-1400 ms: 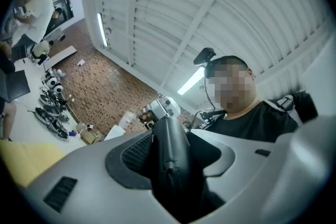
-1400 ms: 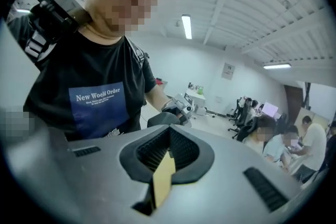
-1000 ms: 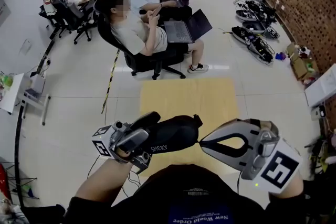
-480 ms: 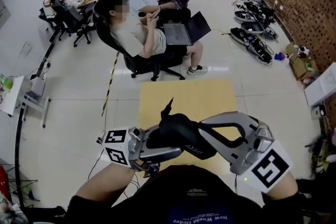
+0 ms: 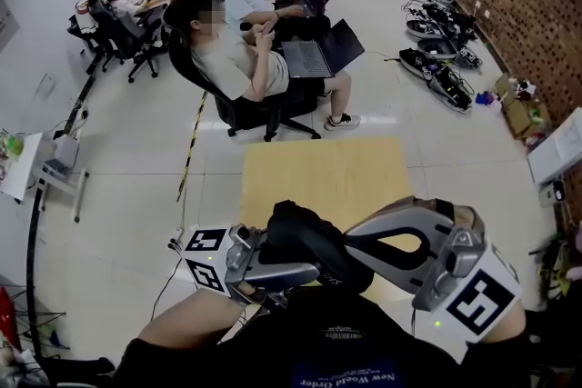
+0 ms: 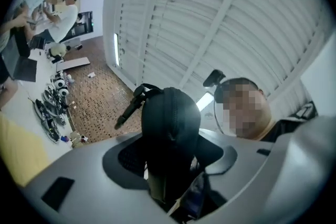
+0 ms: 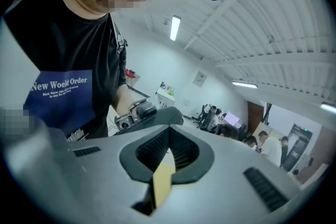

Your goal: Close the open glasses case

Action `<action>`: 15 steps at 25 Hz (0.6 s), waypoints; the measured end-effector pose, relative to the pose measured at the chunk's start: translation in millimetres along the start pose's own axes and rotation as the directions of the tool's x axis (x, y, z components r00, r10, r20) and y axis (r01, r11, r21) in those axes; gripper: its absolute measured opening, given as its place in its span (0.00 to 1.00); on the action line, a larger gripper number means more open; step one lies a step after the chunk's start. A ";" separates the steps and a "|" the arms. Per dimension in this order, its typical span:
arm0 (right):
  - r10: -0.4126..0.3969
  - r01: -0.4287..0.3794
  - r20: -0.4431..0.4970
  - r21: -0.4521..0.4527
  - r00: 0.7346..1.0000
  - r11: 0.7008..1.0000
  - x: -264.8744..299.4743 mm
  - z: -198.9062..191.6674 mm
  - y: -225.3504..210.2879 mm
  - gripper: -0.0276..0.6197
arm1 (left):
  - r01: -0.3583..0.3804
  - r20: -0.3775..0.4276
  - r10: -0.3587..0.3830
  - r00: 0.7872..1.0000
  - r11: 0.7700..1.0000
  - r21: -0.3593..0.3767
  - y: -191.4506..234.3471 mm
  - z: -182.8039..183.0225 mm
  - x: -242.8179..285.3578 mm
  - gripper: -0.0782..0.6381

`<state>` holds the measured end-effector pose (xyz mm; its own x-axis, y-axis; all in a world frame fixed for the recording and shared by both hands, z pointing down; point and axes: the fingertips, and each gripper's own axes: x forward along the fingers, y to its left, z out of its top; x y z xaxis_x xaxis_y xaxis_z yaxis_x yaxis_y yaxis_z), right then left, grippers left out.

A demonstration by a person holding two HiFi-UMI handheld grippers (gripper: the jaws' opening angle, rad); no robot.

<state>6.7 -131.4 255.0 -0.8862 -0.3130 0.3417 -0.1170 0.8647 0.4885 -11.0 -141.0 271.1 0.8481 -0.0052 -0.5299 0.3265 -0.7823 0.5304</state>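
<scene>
1. The glasses case [image 6: 170, 128] is up in the air, close in front of the person's chest and above the yellow mat [image 5: 327, 168] on the floor; no worktop carries it, so one gripper has to bear it while the other works on it.
2. The left gripper [image 5: 293, 266] does the bearing; it is clamped on the lower part of the case, a pad on each broad side, with the case standing on end between them; its jaws have just been opening a little with the case between them, which I judge to be an easing of the squeeze so the two halves can settle; the pads look to be touching the case.
3. This gripper is tilted upward, which turns the case's seam toward the person; in the left gripper view the zip line runs up the middle and the halves look brought together; whether the zip is fully run I cannot tell.
4. The right gripper [image 5: 355, 243] has its jaws together, with nothing I can make out pinched between them; in the head view its tip lies against the case's right side; a closed tip probably serves as a blunt pusher.
5. A strap [image 6: 130, 108] sticks out free at the case's upper left; it could catch in the seam.
</scene>
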 end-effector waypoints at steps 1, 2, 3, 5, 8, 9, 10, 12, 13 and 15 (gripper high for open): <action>0.000 -0.001 -0.009 -0.014 1.000 1.000 -1.8 -0.2 -0.1 0.02 | 0.000 0.039 0.000 0.999 1.000 -0.011 0.2 7.0 -1.3 0.47; 0.002 -0.002 -0.015 -0.021 1.000 1.000 -3.5 -0.4 -0.1 0.02 | -0.002 0.072 0.003 0.997 1.000 -0.013 0.1 13.6 -2.4 0.47; 0.003 -0.003 -0.016 -0.020 1.000 1.000 -5.4 -0.7 -0.2 0.02 | -0.005 0.102 0.006 0.995 1.000 -0.011 -0.3 20.2 -3.7 0.47; 0.002 -0.002 -0.018 -0.012 1.000 1.000 -9.3 -1.2 -1.0 0.02 | -0.004 0.179 0.005 0.984 1.000 -0.010 -0.9 36.7 -8.9 0.47; -0.007 0.007 -0.012 0.001 1.000 1.000 -9.6 -1.1 -0.3 0.02 | 0.004 0.303 -0.004 0.953 1.000 -0.001 -3.2 65.9 -19.4 0.47; -0.011 0.011 -0.007 0.009 1.000 1.000 -7.3 -1.5 1.5 0.02 | 0.005 0.338 -0.007 0.941 1.000 0.006 -4.0 73.9 -21.4 0.47; -0.018 0.018 -0.004 0.017 1.000 1.000 -4.3 -2.3 3.4 0.02 | 0.006 0.374 -0.010 0.928 1.000 0.010 -4.2 81.2 -22.8 0.47; -0.049 0.049 0.004 0.035 0.999 0.998 2.0 -4.2 5.3 0.02 | 0.010 0.452 -0.008 0.892 1.000 -0.002 -3.1 95.0 -24.2 0.47; -0.075 0.074 0.007 0.045 0.997 0.996 4.5 -4.8 4.5 0.02 | 0.008 0.486 -0.001 0.874 1.000 -0.011 -1.5 100.8 -24.7 0.47; -0.136 0.135 0.009 0.059 0.991 0.989 8.4 -5.6 1.4 0.02 | -0.009 0.532 0.022 0.847 1.000 -0.027 3.2 108.4 -27.1 0.47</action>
<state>1.6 -135.1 263.1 -0.8659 -0.4244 0.2650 -0.2623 0.8361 0.4819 -78.2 -210.8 215.5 0.5033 -0.3531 -0.7887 0.3301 -0.7649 0.5531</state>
